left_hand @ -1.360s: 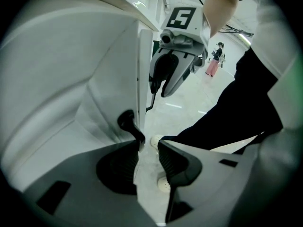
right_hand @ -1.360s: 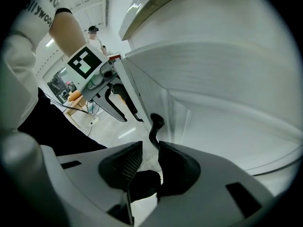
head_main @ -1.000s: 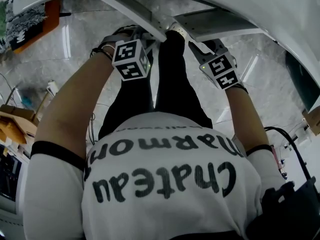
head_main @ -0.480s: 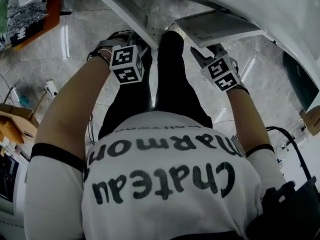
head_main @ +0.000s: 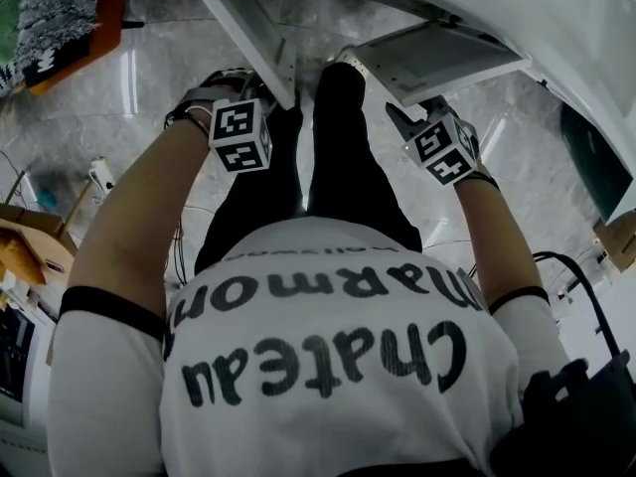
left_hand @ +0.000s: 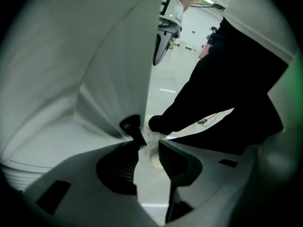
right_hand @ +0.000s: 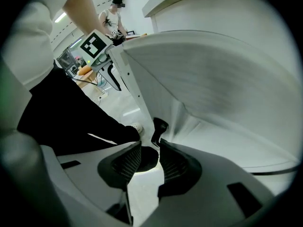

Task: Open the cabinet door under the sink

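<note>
our left gripper (left_hand: 149, 144) is released, a door knob (left_hand: 131, 125) at its tip, mid frame. our right gripper (right_hand: 150, 145), jaws just opening, loosely straddles a second knob (right_hand: 159, 126).

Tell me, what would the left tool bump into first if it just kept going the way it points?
Probably the knob on the door, right at one jaw tip of the left tool. The gap between the jaws looks through to the floor, though, and depth is unclear.

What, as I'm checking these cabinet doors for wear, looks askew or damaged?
Nothing stands out: the left door and right door both stand swung open, their panels flat and unbroken.
</note>
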Motion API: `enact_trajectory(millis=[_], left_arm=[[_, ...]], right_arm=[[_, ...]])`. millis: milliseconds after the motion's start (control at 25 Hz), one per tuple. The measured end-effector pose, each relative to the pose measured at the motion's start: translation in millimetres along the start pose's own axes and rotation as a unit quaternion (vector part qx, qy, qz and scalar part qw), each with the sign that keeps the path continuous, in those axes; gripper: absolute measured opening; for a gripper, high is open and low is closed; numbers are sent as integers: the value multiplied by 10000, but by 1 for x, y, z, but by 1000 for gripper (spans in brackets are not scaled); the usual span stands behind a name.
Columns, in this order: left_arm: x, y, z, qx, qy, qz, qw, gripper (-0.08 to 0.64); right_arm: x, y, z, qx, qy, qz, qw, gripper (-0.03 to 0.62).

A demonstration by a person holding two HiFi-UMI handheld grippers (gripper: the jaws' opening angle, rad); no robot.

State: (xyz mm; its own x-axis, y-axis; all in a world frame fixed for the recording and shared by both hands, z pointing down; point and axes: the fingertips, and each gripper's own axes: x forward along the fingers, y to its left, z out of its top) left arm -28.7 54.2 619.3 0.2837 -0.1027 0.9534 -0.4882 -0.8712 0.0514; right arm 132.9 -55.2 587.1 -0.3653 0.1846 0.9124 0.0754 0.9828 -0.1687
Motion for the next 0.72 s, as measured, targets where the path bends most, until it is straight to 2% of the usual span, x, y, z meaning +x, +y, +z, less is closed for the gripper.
enact_trajectory(millis=[720], left_arm=[[-14,-23,-58,132,477,-159,9986,132]], right_arm=[[-2,11,-20,-383,420,96,9983,118]])
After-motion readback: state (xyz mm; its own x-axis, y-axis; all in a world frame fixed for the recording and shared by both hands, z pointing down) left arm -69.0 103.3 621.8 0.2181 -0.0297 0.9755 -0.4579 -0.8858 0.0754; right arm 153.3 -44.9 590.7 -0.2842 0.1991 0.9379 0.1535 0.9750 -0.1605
